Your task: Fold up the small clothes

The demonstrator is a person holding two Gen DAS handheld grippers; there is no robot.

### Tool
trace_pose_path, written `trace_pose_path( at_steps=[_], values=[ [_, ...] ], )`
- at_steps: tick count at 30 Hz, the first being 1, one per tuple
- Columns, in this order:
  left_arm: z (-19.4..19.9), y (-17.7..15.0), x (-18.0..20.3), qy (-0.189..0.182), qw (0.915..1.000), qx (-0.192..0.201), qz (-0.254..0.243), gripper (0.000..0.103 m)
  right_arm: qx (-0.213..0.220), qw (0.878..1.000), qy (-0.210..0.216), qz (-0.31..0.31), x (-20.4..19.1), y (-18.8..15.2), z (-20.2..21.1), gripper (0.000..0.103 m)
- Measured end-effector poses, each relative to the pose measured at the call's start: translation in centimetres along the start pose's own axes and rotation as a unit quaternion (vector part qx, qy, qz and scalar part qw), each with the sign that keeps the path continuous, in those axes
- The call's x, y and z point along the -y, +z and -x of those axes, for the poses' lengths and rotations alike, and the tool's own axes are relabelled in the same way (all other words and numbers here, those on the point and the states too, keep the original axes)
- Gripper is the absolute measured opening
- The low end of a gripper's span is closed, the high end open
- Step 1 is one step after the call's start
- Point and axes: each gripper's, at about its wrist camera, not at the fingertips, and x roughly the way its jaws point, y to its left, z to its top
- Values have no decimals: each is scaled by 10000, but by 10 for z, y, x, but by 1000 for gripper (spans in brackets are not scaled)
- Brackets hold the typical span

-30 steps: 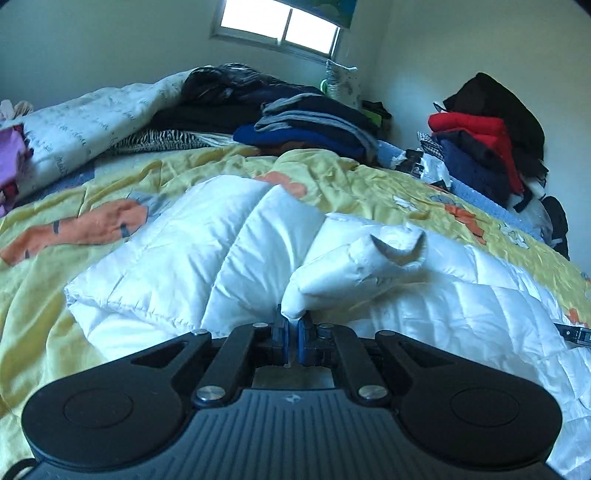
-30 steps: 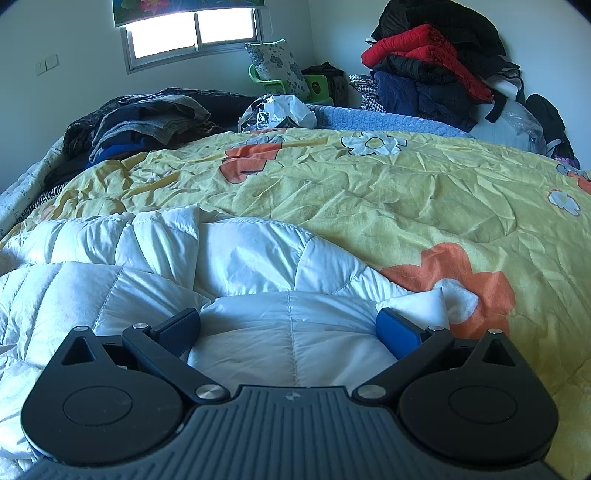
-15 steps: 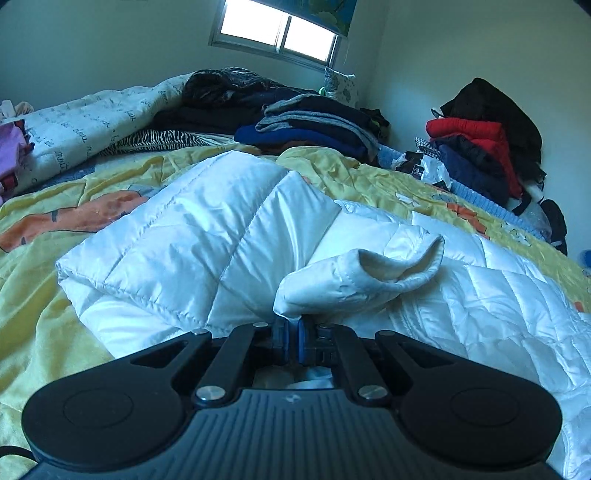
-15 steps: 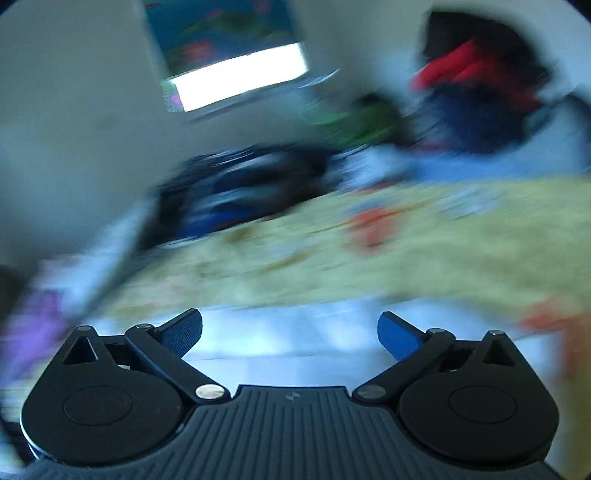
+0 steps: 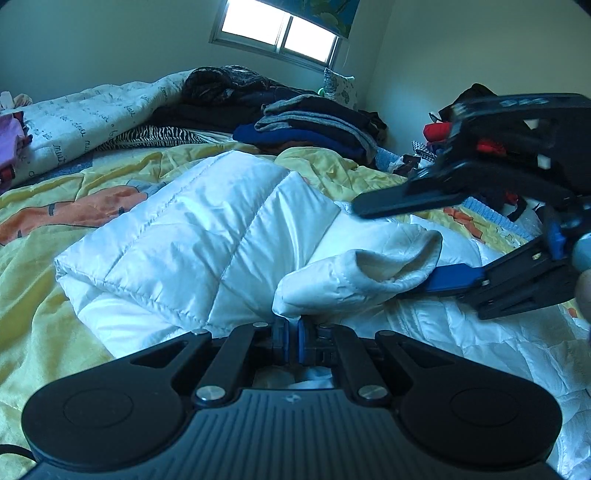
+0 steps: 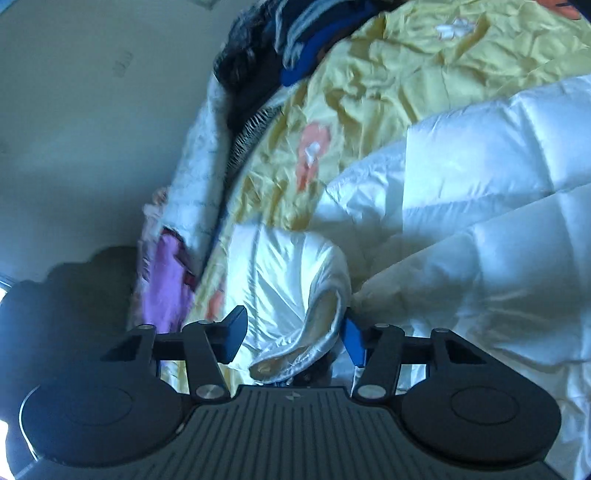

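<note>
A white puffer jacket (image 5: 207, 236) lies part-folded on the yellow bedspread (image 5: 55, 332). One sleeve rises toward the left wrist camera, and my left gripper (image 5: 291, 334) is shut on it just behind the cuff (image 5: 391, 258). From the right comes my right gripper (image 5: 395, 245), with one finger above the cuff and a blue pad under it. In the right wrist view the cuff (image 6: 310, 325) hangs between the closing jaws of my right gripper (image 6: 293, 338). It brushes the right pad, and a gap remains at the left pad. The jacket's body (image 6: 480, 184) fills the right side.
A stack of folded dark clothes (image 5: 314, 125) sits at the far side of the bed, below the window (image 5: 280, 31). A white printed quilt (image 5: 92, 114) and a purple garment (image 5: 11, 136) lie far left. Red and dark clothes (image 5: 439, 129) are piled at the right wall.
My right gripper left the jacket's body, swung across to the sleeve cuff, rolled over and narrowed its jaws. My left gripper kept its hold on the sleeve, almost still.
</note>
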Motion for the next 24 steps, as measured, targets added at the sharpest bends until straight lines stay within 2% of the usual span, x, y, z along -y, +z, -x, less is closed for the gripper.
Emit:
trace_pose_path(
  at_steps=[3, 5, 10, 13, 15, 16, 18, 19, 21, 24],
  values=[
    [0, 1, -1, -7, 10000, -8, 15, 5, -40, 9999, -119, 44, -4, -5, -9, 48],
    [-1, 1, 0, -1, 10000, -15, 12, 5, 40, 9998, -157, 138, -4, -9, -8, 15],
    [11, 4, 3, -36, 9999, 63, -106, 7, 194, 9994, -162, 228, 0, -12, -3, 14],
    [42, 7, 3, -320, 9994, 127, -95, 18, 300, 9991, 58, 284, -2, -10, 14, 14],
    [66, 9, 3, -551, 9983, 146, -123, 37, 400, 9979, 207, 461, -8, -7, 34, 13],
    [79, 11, 3, -617, 9978, 216, -142, 42, 446, 9971, 275, 546, -9, -6, 45, 13],
    [103, 15, 2, -729, 9962, 471, -94, 71, 546, 9954, 414, 674, -9, -4, 74, 13],
    [113, 18, 1, -736, 9953, 622, -41, 77, 590, 9945, 441, 743, -8, -3, 90, 13],
    [125, 26, 3, -740, 9938, 830, 25, 81, 684, 9932, 401, 854, 0, -2, 123, 13],
    [118, 44, 19, -714, 9952, 640, -176, 81, 877, 9923, 173, 861, 24, -2, 171, 13]
  ],
)
